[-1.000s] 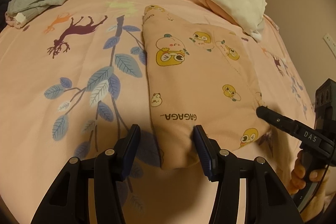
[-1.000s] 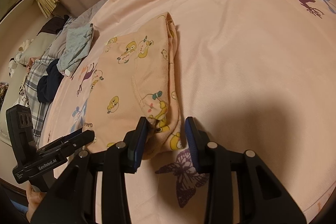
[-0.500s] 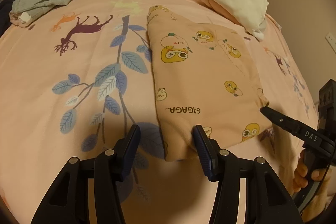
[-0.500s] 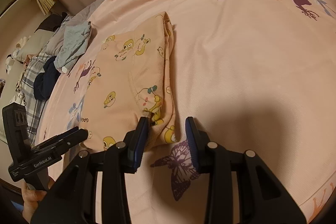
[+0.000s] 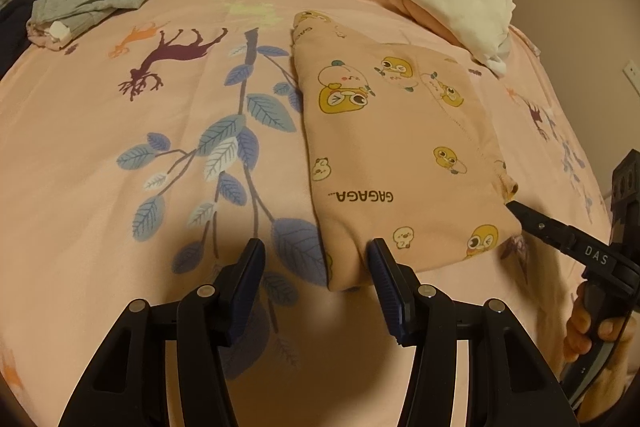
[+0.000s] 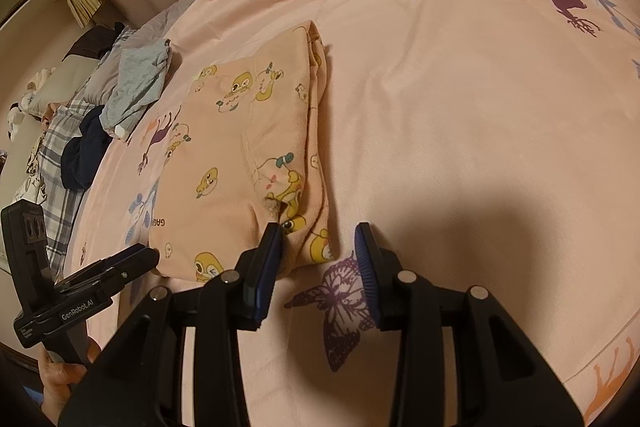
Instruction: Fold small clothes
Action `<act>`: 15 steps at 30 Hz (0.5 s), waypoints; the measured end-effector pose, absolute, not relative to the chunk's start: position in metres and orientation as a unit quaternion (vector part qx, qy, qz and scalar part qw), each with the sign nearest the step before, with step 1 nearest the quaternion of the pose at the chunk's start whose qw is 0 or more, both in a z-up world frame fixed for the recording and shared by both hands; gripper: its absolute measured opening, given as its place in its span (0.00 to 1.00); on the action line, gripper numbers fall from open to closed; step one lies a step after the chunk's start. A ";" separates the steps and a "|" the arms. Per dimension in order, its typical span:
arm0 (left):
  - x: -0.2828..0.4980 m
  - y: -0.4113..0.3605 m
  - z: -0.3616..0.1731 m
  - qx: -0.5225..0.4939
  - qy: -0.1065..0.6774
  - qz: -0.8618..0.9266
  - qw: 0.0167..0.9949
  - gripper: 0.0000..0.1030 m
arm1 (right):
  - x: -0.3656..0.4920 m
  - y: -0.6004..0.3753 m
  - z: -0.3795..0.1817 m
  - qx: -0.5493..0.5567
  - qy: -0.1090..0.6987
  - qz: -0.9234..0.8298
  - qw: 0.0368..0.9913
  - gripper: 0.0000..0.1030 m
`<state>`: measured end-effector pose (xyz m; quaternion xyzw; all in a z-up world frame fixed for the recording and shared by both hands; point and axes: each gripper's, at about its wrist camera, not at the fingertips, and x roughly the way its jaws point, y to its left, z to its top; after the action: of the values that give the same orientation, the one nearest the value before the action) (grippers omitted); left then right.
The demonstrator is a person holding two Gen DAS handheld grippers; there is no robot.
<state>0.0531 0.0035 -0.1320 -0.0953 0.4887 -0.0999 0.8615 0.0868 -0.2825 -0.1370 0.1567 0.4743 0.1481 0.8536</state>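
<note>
The left gripper (image 5: 316,261) is wide open at the near corner of the folded pajamas (image 5: 400,155) on the pink bedsheet (image 5: 120,147). The right gripper (image 6: 318,247) is open too, at the other near corner. Only the left view shows the blue leaf print (image 5: 224,151). Only the right view shows the purple butterfly (image 6: 340,303) and the plaid cloth (image 6: 52,163).

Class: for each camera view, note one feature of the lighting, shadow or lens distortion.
Left wrist view: warm dim light, a soft shadow ahead of the left tongs on the pink printed bedsheet. Right wrist view: fisheye curves the sheet; a broad dark shadow beside the right tongs.
</note>
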 end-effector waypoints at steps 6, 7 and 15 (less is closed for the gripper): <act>0.049 0.009 -0.132 -0.094 0.491 -0.087 0.862 0.52 | 0.086 -0.282 -0.136 0.158 0.474 0.147 0.854 0.39; 0.049 0.010 -0.132 -0.095 0.492 -0.086 0.861 0.52 | 0.086 -0.282 -0.136 0.158 0.475 0.147 0.853 0.39; 0.045 0.016 -0.132 -0.100 0.495 -0.071 0.860 0.53 | 0.081 -0.284 -0.134 0.155 0.475 0.144 0.854 0.39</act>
<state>0.0453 0.0163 -0.1324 -0.1004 0.4952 -0.0711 0.8600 0.0812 -0.2843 -0.1336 0.1554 0.4750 0.1442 0.8541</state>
